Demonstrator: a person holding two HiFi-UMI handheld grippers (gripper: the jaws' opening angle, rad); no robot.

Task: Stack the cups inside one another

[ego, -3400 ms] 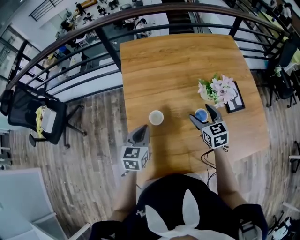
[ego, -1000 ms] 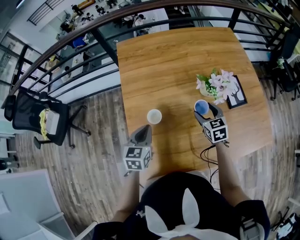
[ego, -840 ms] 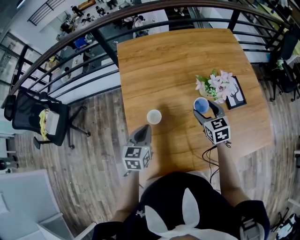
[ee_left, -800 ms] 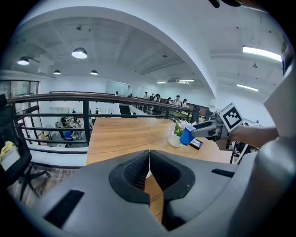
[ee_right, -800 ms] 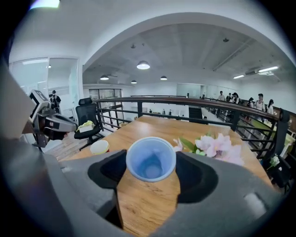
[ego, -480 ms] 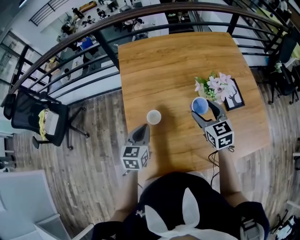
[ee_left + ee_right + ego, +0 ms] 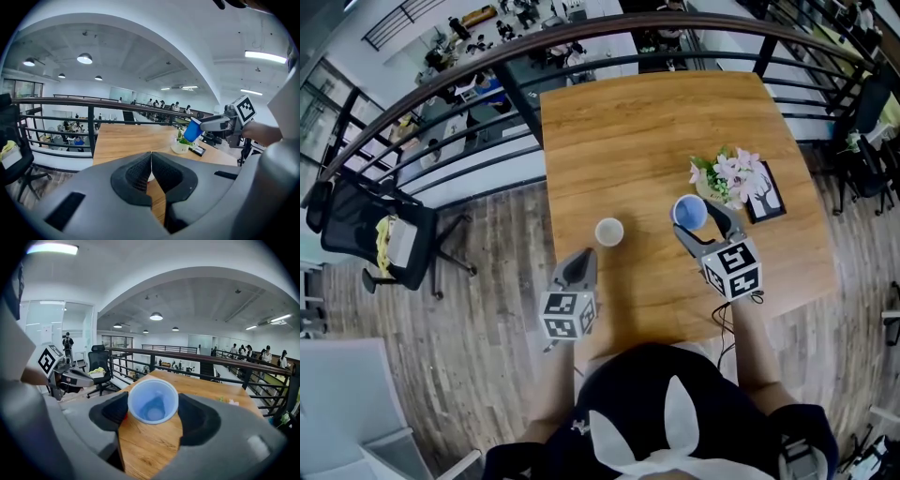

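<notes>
My right gripper (image 7: 696,223) is shut on a blue cup (image 7: 689,213) and holds it above the wooden table (image 7: 647,122), tilted, its mouth facing the right gripper view's camera (image 7: 153,401). A white cup (image 7: 609,231) stands upright on the table to its left. My left gripper (image 7: 578,267) hovers just short of the white cup with its jaws pressed together and nothing in them (image 7: 151,157). In the left gripper view the blue cup (image 7: 192,130) hangs in the air at the right, and those jaws hide nearly all of the white cup.
A white pot of pink flowers (image 7: 729,178) and a black card (image 7: 767,197) sit just beyond the right gripper. A dark railing (image 7: 516,89) runs past the table's far and left sides. An office chair (image 7: 370,234) stands on the floor at the left.
The right gripper has risen with the blue cup, lifting it off the table and carrying it a little left. The left gripper and the white cup stay about where they were.
</notes>
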